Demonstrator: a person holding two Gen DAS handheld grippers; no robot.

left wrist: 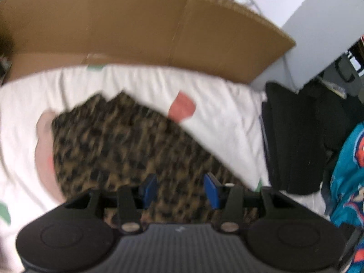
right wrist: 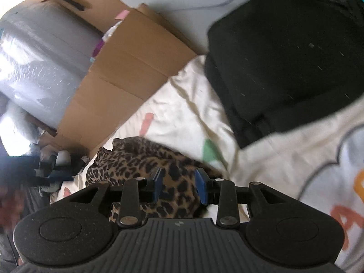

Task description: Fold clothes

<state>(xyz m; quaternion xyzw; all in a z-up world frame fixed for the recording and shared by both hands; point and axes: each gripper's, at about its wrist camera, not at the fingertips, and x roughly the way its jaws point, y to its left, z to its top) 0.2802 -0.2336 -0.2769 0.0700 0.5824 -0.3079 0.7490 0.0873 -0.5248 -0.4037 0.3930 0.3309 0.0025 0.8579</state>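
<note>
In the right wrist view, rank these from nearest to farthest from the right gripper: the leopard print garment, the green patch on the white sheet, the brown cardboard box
1. Leopard print garment, directly under the right gripper.
2. Green patch on the white sheet, just beyond, to the right.
3. Brown cardboard box, farthest, upper left at the sheet's edge.

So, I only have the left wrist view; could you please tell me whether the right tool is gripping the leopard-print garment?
Observer: No. The right tool is open over the bunched leopard-print garment, and its pads are not pinching it.
Operator: Thank you. What lies on the right of that view?
Observer: A white cloth with orange letters.
Operator: And beside the cardboard box?
Observer: A big roll of bubble wrap.
</note>
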